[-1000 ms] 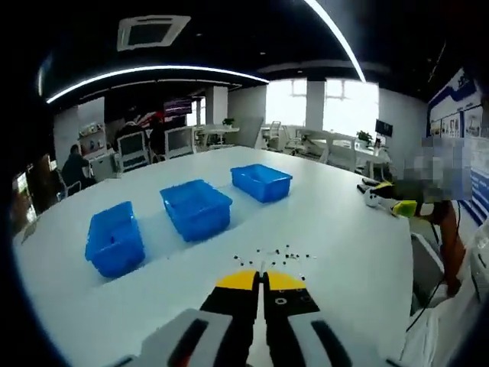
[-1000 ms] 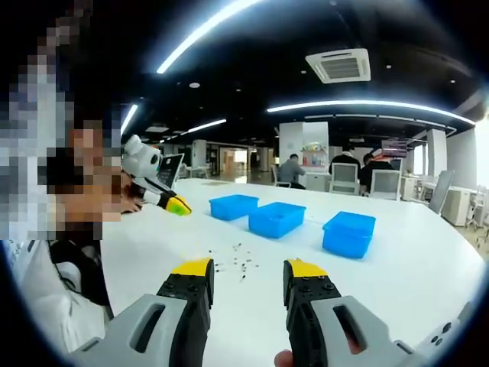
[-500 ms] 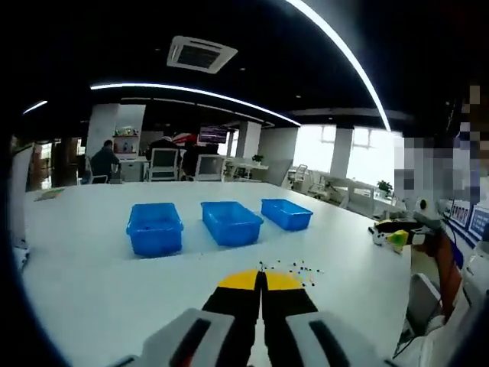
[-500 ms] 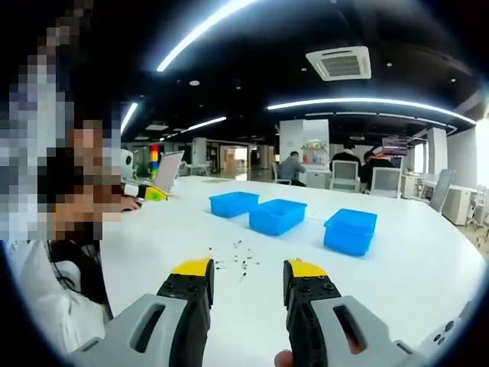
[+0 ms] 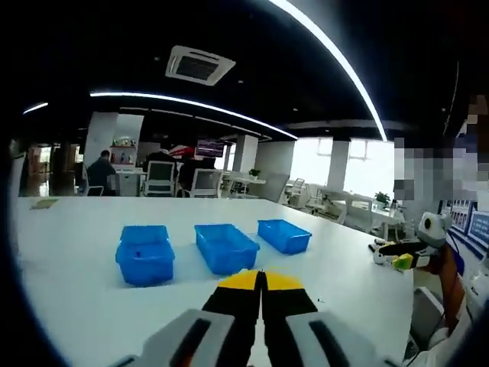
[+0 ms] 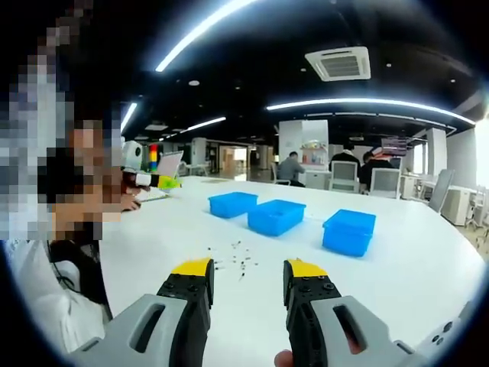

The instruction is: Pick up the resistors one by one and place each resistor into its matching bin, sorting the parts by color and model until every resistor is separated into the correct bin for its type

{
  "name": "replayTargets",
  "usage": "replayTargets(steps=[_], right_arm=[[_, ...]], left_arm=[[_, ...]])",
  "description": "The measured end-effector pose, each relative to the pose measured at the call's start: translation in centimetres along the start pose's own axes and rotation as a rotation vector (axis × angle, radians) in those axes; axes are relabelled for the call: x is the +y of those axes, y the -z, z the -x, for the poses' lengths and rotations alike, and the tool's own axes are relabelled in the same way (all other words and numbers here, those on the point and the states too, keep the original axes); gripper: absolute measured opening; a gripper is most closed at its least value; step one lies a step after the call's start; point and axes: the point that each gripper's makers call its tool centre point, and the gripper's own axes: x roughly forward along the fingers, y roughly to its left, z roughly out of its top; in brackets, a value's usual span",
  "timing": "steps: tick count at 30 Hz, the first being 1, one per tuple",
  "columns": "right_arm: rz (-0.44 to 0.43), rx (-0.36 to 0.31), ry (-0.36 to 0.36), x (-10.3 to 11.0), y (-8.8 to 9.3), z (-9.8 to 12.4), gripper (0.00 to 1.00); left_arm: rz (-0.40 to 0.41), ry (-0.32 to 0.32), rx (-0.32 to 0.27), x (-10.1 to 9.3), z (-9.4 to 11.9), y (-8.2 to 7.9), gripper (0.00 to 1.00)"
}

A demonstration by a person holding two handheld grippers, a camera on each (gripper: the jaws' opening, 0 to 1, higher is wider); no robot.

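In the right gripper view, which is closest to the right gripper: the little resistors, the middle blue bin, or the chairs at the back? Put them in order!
1. The resistors, scattered on the white table just ahead of the open right gripper.
2. The middle blue bin, farther out, centre of the row.
3. The chairs, far back beyond the table.

Open-plan office: desks with monitors (image 6: 384,182), strip lights, ceiling vent (image 5: 198,66).

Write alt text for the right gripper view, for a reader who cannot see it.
The right gripper, fingers apart and holding nothing, points across a white table at a loose scatter of tiny resistors. Beyond them, three blue bins sit in a row, with office desks and seated people in the background.
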Motion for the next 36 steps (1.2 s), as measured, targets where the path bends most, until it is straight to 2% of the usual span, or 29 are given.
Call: replayTargets(steps=[6,11,17,19,21,26,31,32,33,34,35,36], right_arm=[[0.004,-0.012,0.010,-0.1,-0.5,0.4,0.38],[0.006,-0.015,0.008,0.0,-0.6,0.5,0.38],[0.005,-0.019,0.010,0.0,-0.8,0.5,0.38],[0.006,-0.021,0.011,-0.1,-0.9,0.6,0.38],[0.006,-0.021,0.011,-0.1,-1.0,0.6,0.38],[0.011,-0.026,0.013,-0.1,-1.3,0.7,0.38],[0.009,-0.024,0.013,0.0,-1.2,0.6,0.38],[0.008,-0.022,0.011,0.0,-1.1,0.6,0.38],[0.007,-0.021,0.011,0.0,-1.0,0.5,0.38],[0.005,-0.021,0.010,0.0,-1.0,0.5,0.38],[0.004,-0.020,0.008,0.0,-1.0,0.5,0.38],[0.005,-0.020,0.007,0.0,-1.0,0.4,0.38]], left_arm=[[-0.008,0.021,-0.029,-0.6,-4.0,-3.0,0.03],[0.004,-0.002,-0.040,0.4,-7.7,-4.8,0.03],[-0.042,-0.052,0.014,2.4,-13.4,-5.1,0.03],[-0.073,-0.091,0.026,3.8,-15.1,-5.0,0.03],[-0.061,-0.118,0.042,5.0,-16.8,-4.8,0.03],[-0.041,-0.144,0.071,6.8,-19.3,-3.9,0.04],[-0.033,-0.166,0.068,7.5,-19.7,-3.5,0.04],[-0.076,-0.174,0.063,7.6,-19.7,-3.4,0.10],[-0.096,-0.180,0.065,7.7,-19.7,-3.3,0.21],[-0.096,-0.175,0.064,7.6,-19.8,-3.2,0.37],[-0.099,-0.171,0.066,7.5,-19.8,-3.1,0.47],[-0.104,-0.170,0.065,7.5,-19.7,-3.1,0.50]])
